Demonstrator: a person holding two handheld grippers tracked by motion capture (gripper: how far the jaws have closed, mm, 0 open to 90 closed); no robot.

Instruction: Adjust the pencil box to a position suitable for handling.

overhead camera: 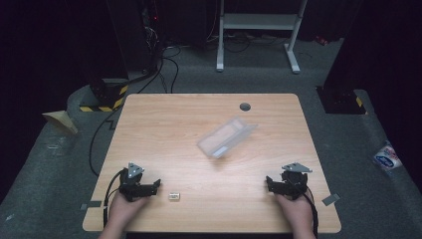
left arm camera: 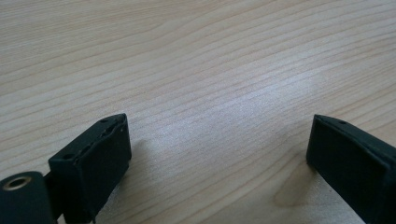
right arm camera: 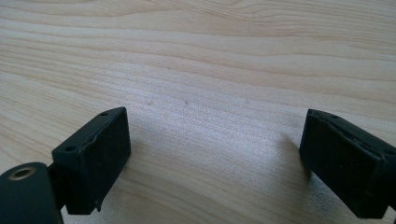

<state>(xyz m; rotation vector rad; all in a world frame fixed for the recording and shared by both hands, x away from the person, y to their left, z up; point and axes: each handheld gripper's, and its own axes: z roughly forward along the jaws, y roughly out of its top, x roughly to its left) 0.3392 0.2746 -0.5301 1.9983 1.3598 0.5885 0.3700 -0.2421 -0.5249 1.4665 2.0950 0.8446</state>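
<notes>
Closest to the lens, at the near edge, my two hands rest on the pale rectangular wooden table with light grain and rounded corners, the largest thing here, so I take it first: its matt laminate surface runs bare between both pairs of jaws in the two gripper views, with soft shadows under the black blocks. Next in size is the clear, boxy plastic container, lying tilted well ahead of both pairs of jaws and roughly midway between them, a little nearer the right pair; it looks thin-walled and glossy, and I judge it lies within easy reach of either hand so it can be picked up first. My left gripper, black with a grey three-cornered plate on top, sits low with its jaws standing wide apart and nothing between them; my right gripper, of the same build, mirrors it, jaws likewise spread and empty. I read this as a ready pose, both tools parked flat and pointing inward. Smallest is the little pale rectangular block, just beyond the tips of the left jaws toward the right hand, apart from them; whether it is an eraser or a label I cannot tell. A small dark round cable hole lies far ahead of the right jaws.
</notes>
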